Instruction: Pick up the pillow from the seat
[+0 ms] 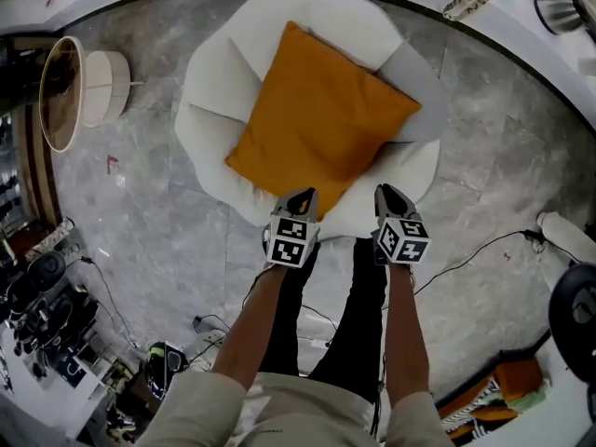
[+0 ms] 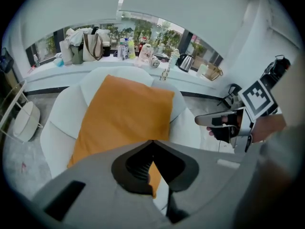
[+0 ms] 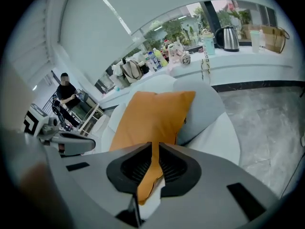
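Orange square fabric pillow: not yet picked up; it lies corner-on across the seat of the white round upholstered armchair.
Pickup is judged not started, since the armchair carries the pillow and neither gripper appears to touch it. Left gripper hovers over the pillow's near corner, jaw tips together, nothing between them. Right gripper hovers beside it over the seat's front edge, jaws likewise closed and empty. Remaining steps are to open, grip the pillow and lift. The near corner is hidden behind the left gripper and the jaw bodies. Jaw height above the fabric cannot be judged.
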Tool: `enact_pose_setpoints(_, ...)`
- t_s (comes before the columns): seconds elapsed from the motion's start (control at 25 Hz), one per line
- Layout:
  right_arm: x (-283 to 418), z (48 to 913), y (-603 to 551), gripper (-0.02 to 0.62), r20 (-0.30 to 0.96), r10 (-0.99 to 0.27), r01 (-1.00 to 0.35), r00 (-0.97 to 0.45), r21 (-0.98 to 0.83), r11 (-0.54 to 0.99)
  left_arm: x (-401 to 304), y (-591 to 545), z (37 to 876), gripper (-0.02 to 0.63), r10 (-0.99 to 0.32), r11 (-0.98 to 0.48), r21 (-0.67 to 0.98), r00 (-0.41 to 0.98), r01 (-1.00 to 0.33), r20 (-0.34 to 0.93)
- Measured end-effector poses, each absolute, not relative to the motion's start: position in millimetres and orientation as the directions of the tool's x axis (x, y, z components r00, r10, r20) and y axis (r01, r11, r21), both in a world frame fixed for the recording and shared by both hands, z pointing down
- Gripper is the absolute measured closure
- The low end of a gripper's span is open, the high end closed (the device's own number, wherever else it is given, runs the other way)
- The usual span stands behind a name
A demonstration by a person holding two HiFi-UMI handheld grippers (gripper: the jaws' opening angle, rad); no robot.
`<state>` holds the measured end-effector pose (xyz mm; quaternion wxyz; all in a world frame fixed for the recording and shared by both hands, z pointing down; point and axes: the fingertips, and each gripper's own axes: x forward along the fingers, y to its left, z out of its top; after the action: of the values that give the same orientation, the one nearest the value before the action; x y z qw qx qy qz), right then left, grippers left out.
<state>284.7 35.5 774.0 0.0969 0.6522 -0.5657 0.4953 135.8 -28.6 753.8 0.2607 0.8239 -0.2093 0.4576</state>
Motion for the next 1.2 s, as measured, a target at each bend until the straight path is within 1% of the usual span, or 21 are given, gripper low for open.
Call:
enact_pose_setpoints(0.08, 295, 791, 37, 0.573, 0.758, -0.634, -0.821, -0.151, -0.454, -0.347, 148, -26, 759, 0.597, -0.110, -0.771, 0.234, 0.485, -0.593, 0.867)
enact_pose_setpoints(0.16, 303, 806, 39, 0.498, 0.756, -0.629, -0.797, -0.182, -0.488, -0.357, 160, -24, 766, 0.597, -0.105, -0.762, 0.241, 0.482, -0.601, 0.870)
enact_pose_setpoints(0.24, 304, 820, 34, 0.449, 0.751, -0.623, -0.788, -0.218, -0.512, -0.341, 170, -28, 771, 0.597, -0.095, -0.774, 0.232, 0.470, -0.589, 0.877)
enact_pose_setpoints(0.32, 308, 835, 30, 0.418, 0.739, -0.622, -0.781, -0.258, -0.539, -0.315, 184, -34, 777, 0.597, -0.096, -0.784, 0.221, 0.465, -0.580, 0.880)
enact_pose_setpoints(0.4, 312, 849, 25, 0.385, 0.709, -0.638, -0.742, -0.299, -0.593, -0.312, 199, -39, 785, 0.597, -0.102, -0.781, 0.222, 0.470, -0.584, 0.877)
enact_pose_setpoints(0.56, 311, 871, 5, 0.345, 0.652, -0.680, -0.675, -0.336, -0.670, -0.309, 212, -42, 805, 0.597, -0.097, -0.822, 0.181, 0.446, -0.539, 0.890)
enact_pose_setpoints(0.64, 306, 880, -5, 0.327, 0.635, -0.686, -0.666, -0.354, -0.686, -0.291, 214, -40, 812, 0.597, -0.087, -0.848, 0.160, 0.432, -0.505, 0.898)
enact_pose_setpoints(0.76, 298, 894, -16, 0.290, 0.618, -0.687, -0.661, -0.382, -0.702, -0.264, 213, -37, 828, 0.597, -0.076, -0.849, 0.165, 0.424, -0.503, 0.902)
enact_pose_setpoints(0.88, 293, 906, -22, 0.214, 0.594, -0.700, -0.652, -0.396, -0.719, -0.240, 208, -35, 846, 0.597, -0.069, -0.842, 0.169, 0.413, -0.513, 0.908)
enact_pose_setpoints(0.92, 289, 907, -25, 0.183, 0.574, -0.710, -0.647, -0.408, -0.730, -0.220, 205, -36, 851, 0.597, -0.068, -0.840, 0.168, 0.408, -0.515, 0.910)
enact_pose_setpoints(1.0, 278, 908, -34, 0.145, 0.525, -0.728, -0.627, -0.442, -0.761, -0.167, 198, -40, 859, 0.597, -0.073, -0.834, 0.163, 0.398, -0.527, 0.914)
enact_pose_setpoints(1.08, 270, 911, -42, 0.122, 0.479, -0.742, -0.592, -0.469, -0.794, -0.138, 192, -43, 868, 0.597, -0.076, -0.827, 0.160, 0.390, -0.538, 0.918)
enact_pose_setpoints(1.2, 268, 920, -55, 0.098, 0.450, -0.754, -0.547, -0.479, -0.825, -0.145, 188, -45, 879, 0.597, -0.071, -0.826, 0.164, 0.388, -0.540, 0.919)
